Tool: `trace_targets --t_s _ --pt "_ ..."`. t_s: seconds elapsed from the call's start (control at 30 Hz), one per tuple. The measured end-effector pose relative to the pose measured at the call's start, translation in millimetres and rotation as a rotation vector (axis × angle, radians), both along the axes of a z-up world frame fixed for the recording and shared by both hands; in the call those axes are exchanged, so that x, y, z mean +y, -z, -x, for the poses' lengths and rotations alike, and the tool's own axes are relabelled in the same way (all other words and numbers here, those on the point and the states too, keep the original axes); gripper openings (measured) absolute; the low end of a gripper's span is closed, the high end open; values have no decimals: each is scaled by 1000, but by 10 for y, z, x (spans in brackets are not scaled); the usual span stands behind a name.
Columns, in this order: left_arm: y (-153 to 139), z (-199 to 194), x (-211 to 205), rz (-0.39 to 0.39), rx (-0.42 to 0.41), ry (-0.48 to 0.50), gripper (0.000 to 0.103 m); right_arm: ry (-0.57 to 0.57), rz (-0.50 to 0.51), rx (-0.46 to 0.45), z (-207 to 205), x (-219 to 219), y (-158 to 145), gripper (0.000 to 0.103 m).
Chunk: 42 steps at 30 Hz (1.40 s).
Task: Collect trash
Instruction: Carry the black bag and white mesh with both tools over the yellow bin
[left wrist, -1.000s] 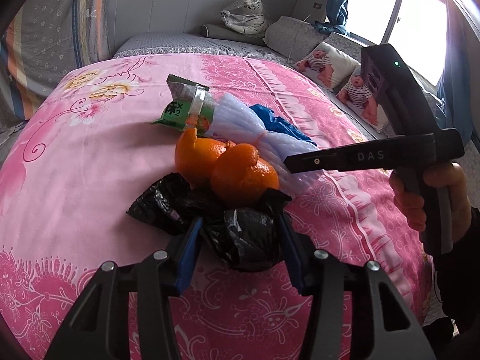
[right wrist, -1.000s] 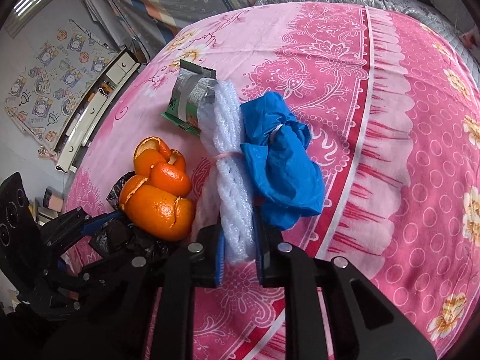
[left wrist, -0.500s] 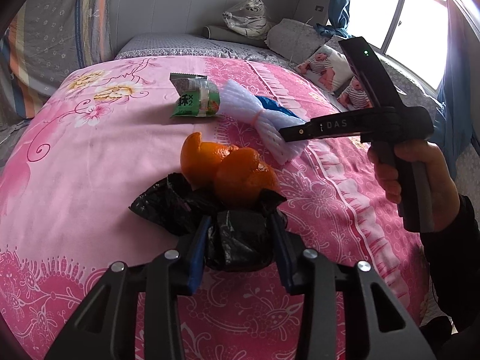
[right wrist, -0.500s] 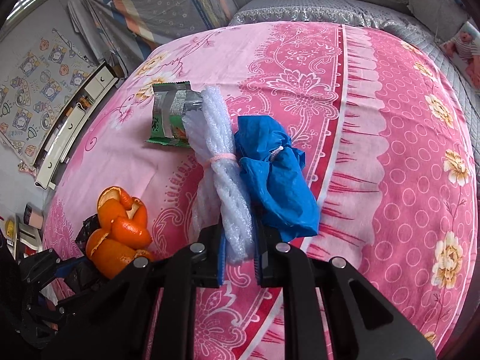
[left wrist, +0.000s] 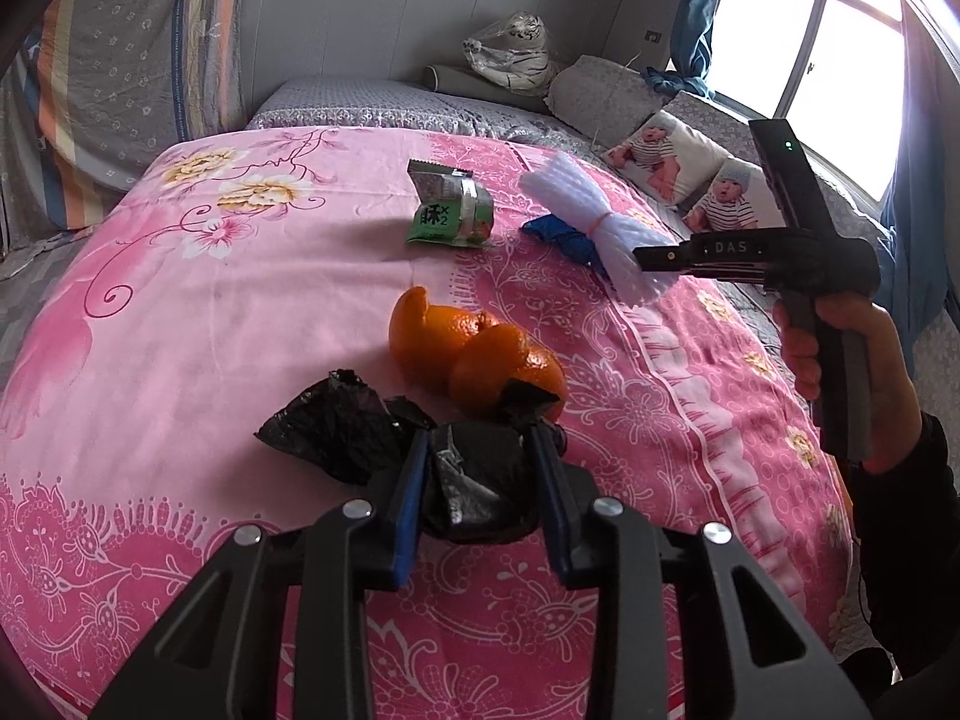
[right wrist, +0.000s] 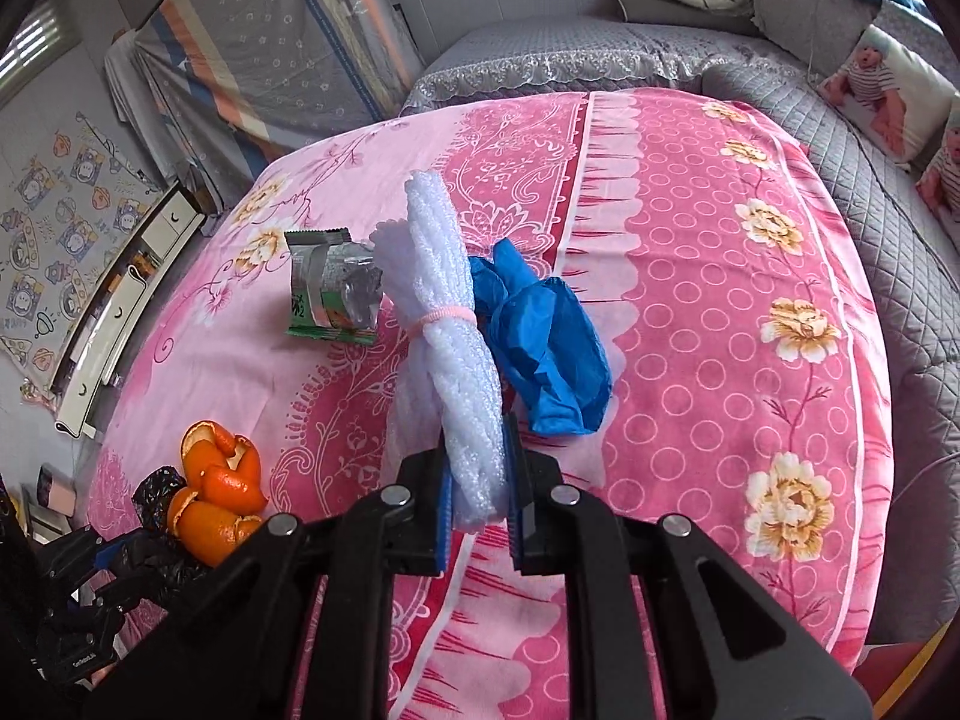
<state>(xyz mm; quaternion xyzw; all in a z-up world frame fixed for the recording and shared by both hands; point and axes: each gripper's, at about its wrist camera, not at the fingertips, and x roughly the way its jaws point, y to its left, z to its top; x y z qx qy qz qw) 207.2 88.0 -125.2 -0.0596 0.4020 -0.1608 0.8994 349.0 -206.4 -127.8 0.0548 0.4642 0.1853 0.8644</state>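
Observation:
My left gripper (left wrist: 480, 480) is shut on a crumpled black plastic bag (left wrist: 474, 480) lying on the pink bedspread (left wrist: 240, 324). Orange peels (left wrist: 468, 348) sit just beyond it, touching the bag. My right gripper (right wrist: 477, 480) is shut on a white foam net roll (right wrist: 450, 330) tied with a pink band, lifted off the bed; both show in the left wrist view, gripper (left wrist: 645, 258) and roll (left wrist: 594, 222). A blue plastic bag (right wrist: 546, 348) and a green snack wrapper (right wrist: 330, 294) lie on the bed beyond.
Grey quilted bedding (right wrist: 600, 54) and pillows with baby prints (left wrist: 690, 174) lie at the far side. A window (left wrist: 840, 48) is at the right. A white drawer unit (right wrist: 114, 306) stands beside the bed on the left.
The right gripper has lifted the foam roll up and away from the orange peels. The left gripper has pulled back slightly with the black bag and closed tighter on it.

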Motion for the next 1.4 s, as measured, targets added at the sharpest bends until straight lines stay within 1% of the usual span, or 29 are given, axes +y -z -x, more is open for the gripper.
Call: trace_targets --t_s 0.2,0.43,0.83,1.07,1.23,1.4 --pt "-135 111 24 -8 -34 -14 31 23 -37 -34 178 -191 -181 13" --pt "-311 247 89 -19 -81 -33 31 40 -56 -91 417 -380 -418 13" --pt "-598 386 202 -12 -142 -78 31 43 -78 -155 774 -570 -674 13" --pt "-755 366 8 -32 -166 -63 31 67 -101 -200 971 -783 -839 13" --pt "-861 309 -251 -25 -185 -18 31 102 -111 -230 1116 -1010 -938 13" --pt "-941 218 -595 -14 -194 40 31 153 -123 -252 1249 -1312 -993 13"
